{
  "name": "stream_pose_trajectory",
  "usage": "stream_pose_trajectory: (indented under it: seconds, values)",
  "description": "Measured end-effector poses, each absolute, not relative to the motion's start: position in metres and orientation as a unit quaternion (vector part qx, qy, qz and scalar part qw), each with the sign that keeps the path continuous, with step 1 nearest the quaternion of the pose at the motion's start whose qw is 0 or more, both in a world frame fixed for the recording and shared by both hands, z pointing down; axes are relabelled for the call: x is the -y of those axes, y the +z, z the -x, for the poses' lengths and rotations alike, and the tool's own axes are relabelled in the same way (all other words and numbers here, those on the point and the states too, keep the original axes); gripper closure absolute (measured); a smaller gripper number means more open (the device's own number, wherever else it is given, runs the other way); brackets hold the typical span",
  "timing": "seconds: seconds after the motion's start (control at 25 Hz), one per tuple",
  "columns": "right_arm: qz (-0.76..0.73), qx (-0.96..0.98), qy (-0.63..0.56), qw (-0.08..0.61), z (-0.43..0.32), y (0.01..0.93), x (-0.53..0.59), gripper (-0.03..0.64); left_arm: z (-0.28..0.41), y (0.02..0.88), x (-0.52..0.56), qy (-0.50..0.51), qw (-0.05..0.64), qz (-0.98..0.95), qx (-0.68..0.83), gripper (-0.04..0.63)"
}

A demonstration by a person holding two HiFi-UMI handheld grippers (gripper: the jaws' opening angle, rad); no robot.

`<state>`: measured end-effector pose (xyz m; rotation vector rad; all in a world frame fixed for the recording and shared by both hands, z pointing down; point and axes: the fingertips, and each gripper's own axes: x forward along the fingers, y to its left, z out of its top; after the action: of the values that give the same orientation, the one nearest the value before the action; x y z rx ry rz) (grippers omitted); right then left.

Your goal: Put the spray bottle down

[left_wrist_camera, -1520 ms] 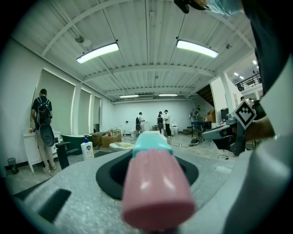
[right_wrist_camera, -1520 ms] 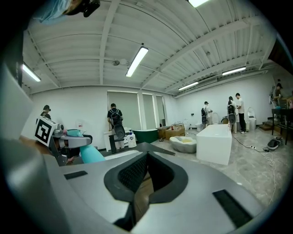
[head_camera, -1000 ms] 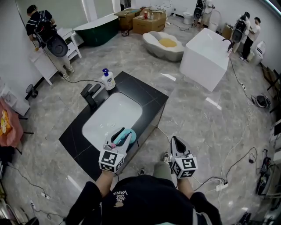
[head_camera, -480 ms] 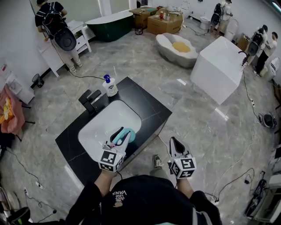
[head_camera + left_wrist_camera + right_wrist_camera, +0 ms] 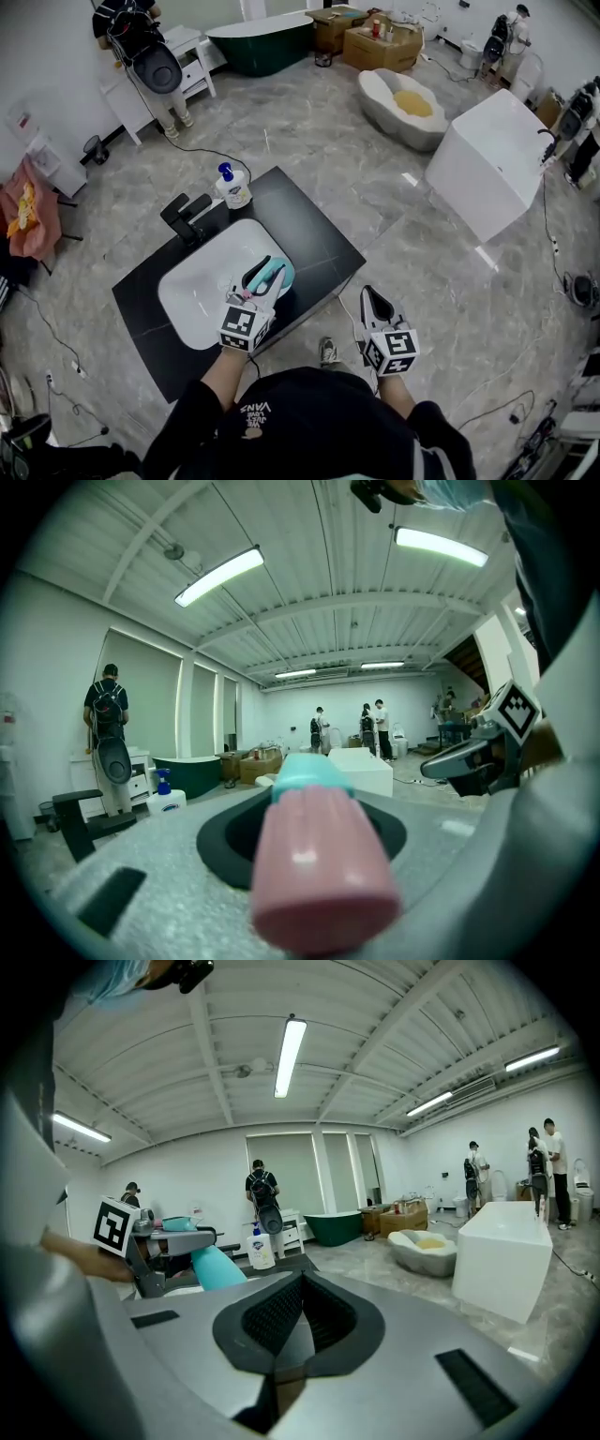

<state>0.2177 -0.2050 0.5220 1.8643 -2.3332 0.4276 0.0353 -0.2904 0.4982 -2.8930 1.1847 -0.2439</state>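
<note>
Left gripper point(image 5: 265, 274) holds spray bottle point(image 5: 277, 279) over basin point(image 5: 199, 295)'s near edge.

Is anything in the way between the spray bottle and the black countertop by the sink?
Nothing visible. The spray bottle, gripped in the left tool, hangs over the white basin's near edge, with bare black countertop right beside it. The pump soap bottle and faucet stand at the far side, apart.

Brightly, evenly lit from long white ceiling tube lights point(image 5: 217, 576). Pale glare streaks across glossy grey marble floor point(image 5: 309, 122); shadows soft and faint. Heavy fisheye bending and black rounded corners in both gripper views. Blurred, far too near the left lens: pink-and-teal plastic spray bottle point(image 5: 319, 855). Head view sharp, bowed at edges.
</note>
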Motion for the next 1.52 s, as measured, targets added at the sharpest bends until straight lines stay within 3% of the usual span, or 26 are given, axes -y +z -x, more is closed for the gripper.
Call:
stream_pose_trajectory:
  seconds: [0.68,1.52]
  values:
    - [-0.574,0.799,0.159,0.079,-0.282,0.539,0.255,0.615,-0.118,0.535,0.378,-0.114,0.025,0.908,-0.402,0.445]
    - [-0.538,0.818,0.181,0.094,-0.29,0.56,0.284,0.615,-0.151,0.578,0.465,-0.144,-0.037,0.898,-0.415,0.445]
